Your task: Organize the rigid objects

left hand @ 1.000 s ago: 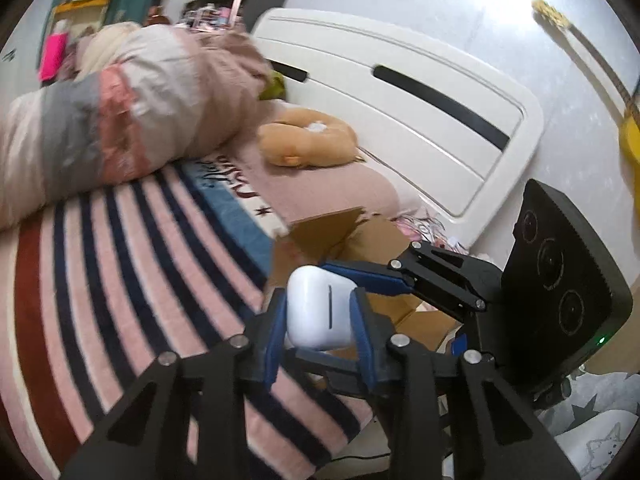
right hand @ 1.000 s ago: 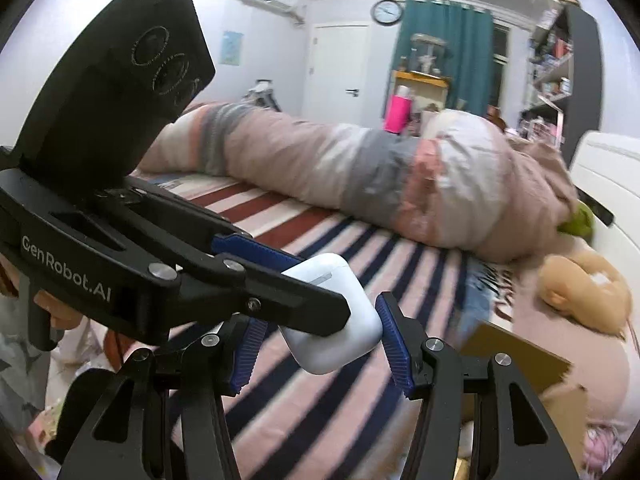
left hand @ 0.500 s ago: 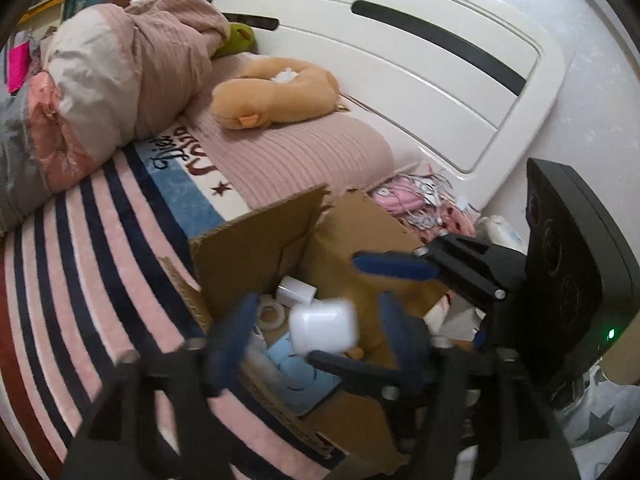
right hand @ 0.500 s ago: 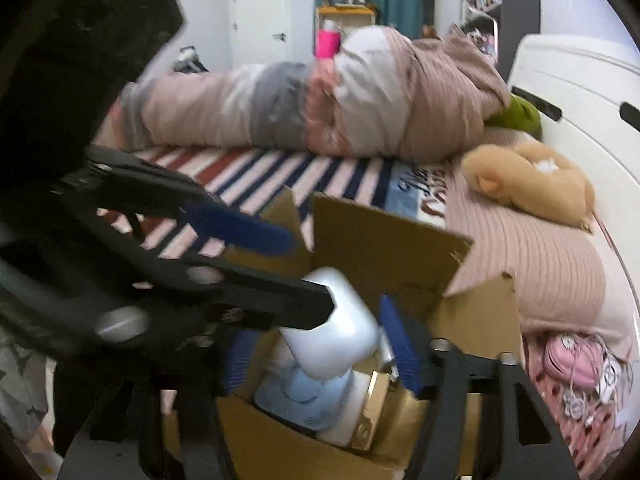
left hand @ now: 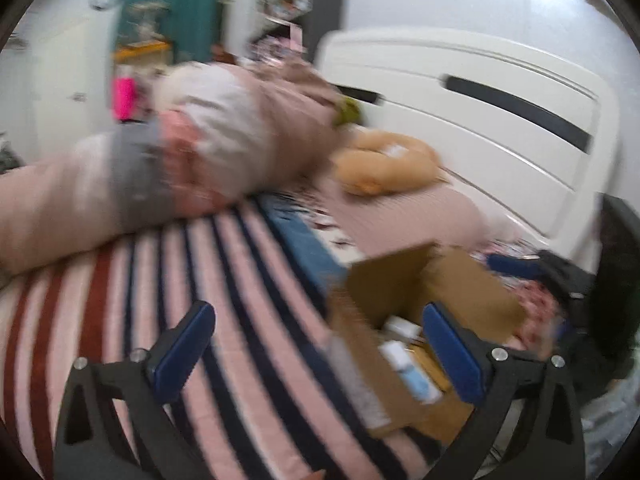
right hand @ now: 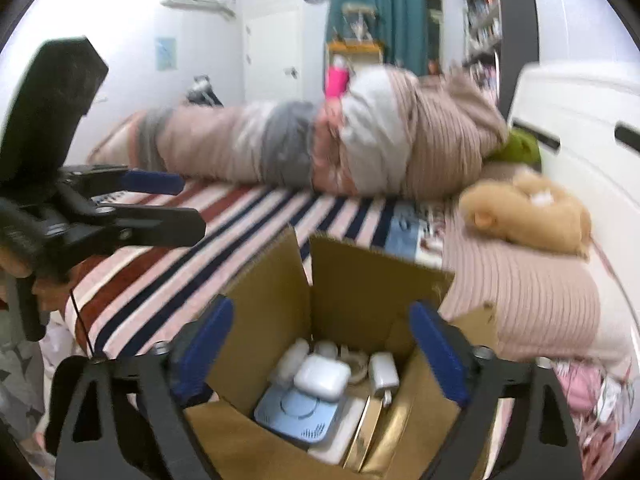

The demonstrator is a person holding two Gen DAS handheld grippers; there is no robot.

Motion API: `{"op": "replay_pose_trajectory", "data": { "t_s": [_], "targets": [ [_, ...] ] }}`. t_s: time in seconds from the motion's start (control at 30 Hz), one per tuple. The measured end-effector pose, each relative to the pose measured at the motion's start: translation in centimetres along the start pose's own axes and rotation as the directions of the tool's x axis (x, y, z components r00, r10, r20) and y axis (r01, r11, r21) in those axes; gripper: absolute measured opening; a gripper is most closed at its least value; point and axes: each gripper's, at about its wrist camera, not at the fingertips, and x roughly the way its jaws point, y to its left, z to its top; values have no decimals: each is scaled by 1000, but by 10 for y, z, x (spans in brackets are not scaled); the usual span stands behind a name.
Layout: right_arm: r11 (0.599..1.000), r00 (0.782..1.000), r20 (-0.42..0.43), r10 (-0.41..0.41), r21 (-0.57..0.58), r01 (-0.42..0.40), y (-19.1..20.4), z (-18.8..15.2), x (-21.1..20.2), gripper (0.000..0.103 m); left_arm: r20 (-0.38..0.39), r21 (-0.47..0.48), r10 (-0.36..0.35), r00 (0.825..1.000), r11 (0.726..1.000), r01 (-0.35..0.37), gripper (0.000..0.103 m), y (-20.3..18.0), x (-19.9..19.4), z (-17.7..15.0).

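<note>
An open cardboard box stands at the bed's edge; it also shows blurred in the left wrist view. Inside it a white earbud case lies on a light blue flat device, beside a white charger plug and other small white items. My right gripper is open and empty, hanging just above the box opening. My left gripper is open and empty over the striped bedsheet, left of the box; it also shows in the right wrist view, at the left.
A rolled pink and grey quilt lies across the bed. A tan plush toy rests on the pink pillow near the white headboard. Pink clutter lies beside the bed at the right.
The left gripper opened and let go of the white earbud case, which now lies in the box. The left gripper has pulled back to the left; the right gripper stays open above the box.
</note>
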Motion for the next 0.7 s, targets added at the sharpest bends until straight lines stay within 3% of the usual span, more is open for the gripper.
{"op": "replay_pose_trajectory", "data": {
  "t_s": [0.1, 0.27, 0.7],
  "targets": [
    [998, 994, 95, 59, -34, -56, 5, 0, -11, 103, 40, -63, 97, 994, 993, -95, 102, 15, -11, -11],
    [986, 973, 168, 157, 22, -163, -1, 4, -21, 103, 69, -145, 222, 973, 967, -210, 102, 37, -22, -29],
    [984, 978, 144, 153, 64, -164, -4, 9, -20, 103, 91, -167, 261, 961, 955, -244, 103, 48, -31, -38]
  ]
}}
